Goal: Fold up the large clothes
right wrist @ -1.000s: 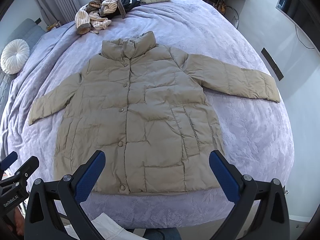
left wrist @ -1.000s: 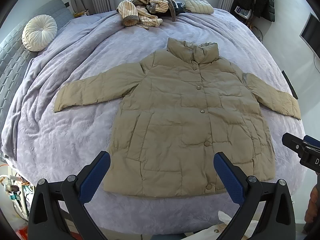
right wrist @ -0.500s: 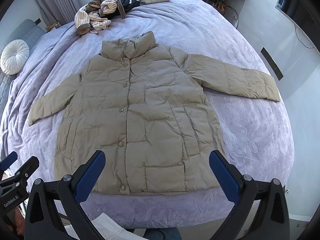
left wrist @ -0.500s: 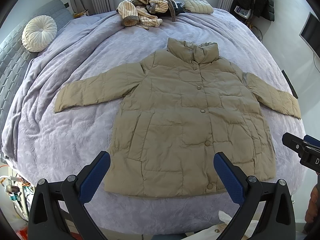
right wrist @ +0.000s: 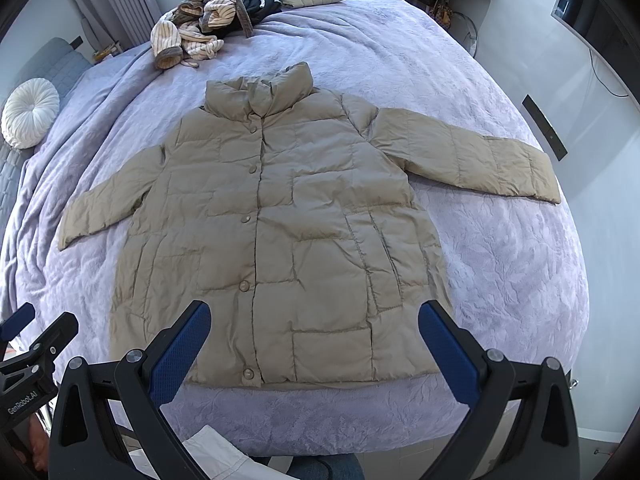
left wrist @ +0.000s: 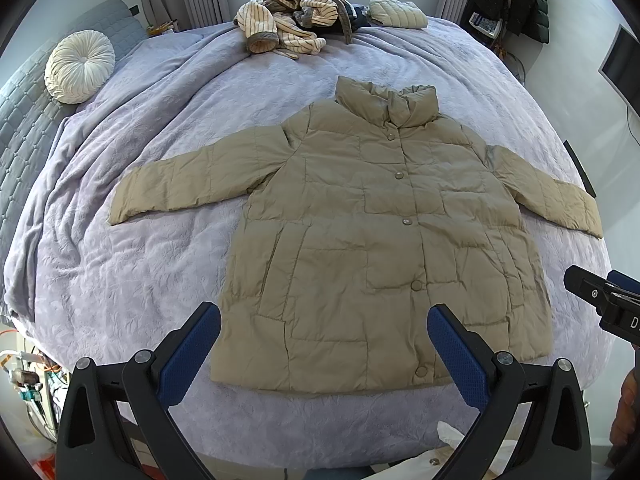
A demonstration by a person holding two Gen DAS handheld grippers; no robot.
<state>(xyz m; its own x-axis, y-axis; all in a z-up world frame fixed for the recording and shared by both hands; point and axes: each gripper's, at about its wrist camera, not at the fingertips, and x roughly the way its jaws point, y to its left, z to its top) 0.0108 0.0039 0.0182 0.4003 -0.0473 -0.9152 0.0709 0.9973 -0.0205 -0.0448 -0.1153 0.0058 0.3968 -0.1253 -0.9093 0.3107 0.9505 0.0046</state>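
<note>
Both grippers, left gripper (left wrist: 323, 334) and right gripper (right wrist: 314, 330), are hovering wide apart, empty, near the khaki jacket (left wrist: 372, 248) hem; striped clothes pile (left wrist: 286, 26) is lying far on the bed (left wrist: 120, 280).

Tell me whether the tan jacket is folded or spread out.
Spread out: the tan jacket lies flat on the bed, buttoned, both sleeves extended sideways.

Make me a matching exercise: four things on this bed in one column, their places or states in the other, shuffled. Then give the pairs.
Things
1. khaki quilted puffer jacket
2. round white pleated cushion
3. striped cream and brown garment
4. small cream quilted jacket

Places or states
A. folded, far edge of the lilac bedspread
B. crumpled in the far pile
C. spread flat, buttoned, sleeves out
D. against the grey headboard

Pairs: 1-C, 2-D, 3-B, 4-A
</note>
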